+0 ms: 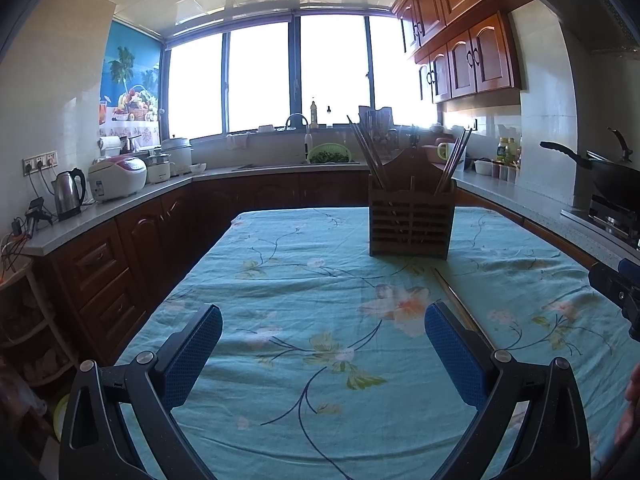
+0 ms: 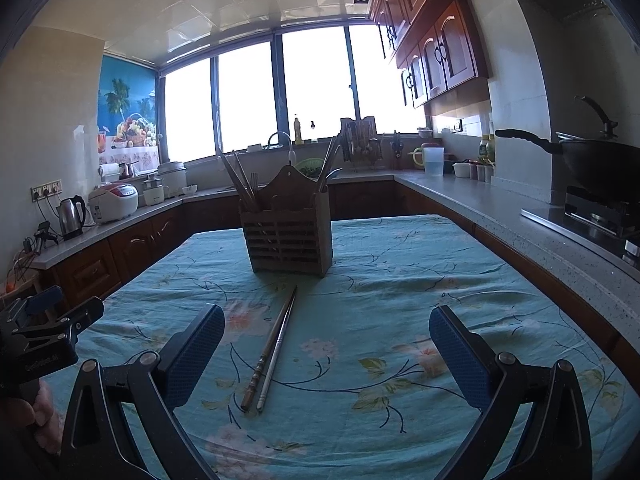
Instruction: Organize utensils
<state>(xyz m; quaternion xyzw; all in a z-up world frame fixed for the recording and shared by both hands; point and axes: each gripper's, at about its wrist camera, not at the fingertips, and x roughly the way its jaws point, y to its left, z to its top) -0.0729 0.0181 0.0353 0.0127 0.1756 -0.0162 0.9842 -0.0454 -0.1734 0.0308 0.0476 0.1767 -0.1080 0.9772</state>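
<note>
Home kitchen. Wooden wall cabinets [image 1: 460, 40] upper right; matching base cabinets under a pale countertop [image 1: 120, 204] wrapping left, far and right. Kettle [image 1: 70, 192] and rice cooker [image 1: 118, 178] left; sink tap [image 1: 297, 120] far, below wide windows [image 1: 260, 80]. Wok [image 2: 592, 160] on gas stove [image 2: 600, 212] right.

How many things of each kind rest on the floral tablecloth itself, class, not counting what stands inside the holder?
Wooden utensil holder: 1
Loose chopsticks: 2 (one brown, one silvery, side by side in front of the holder)
Total: 3
Both the left gripper and the right gripper are open and empty.
</note>
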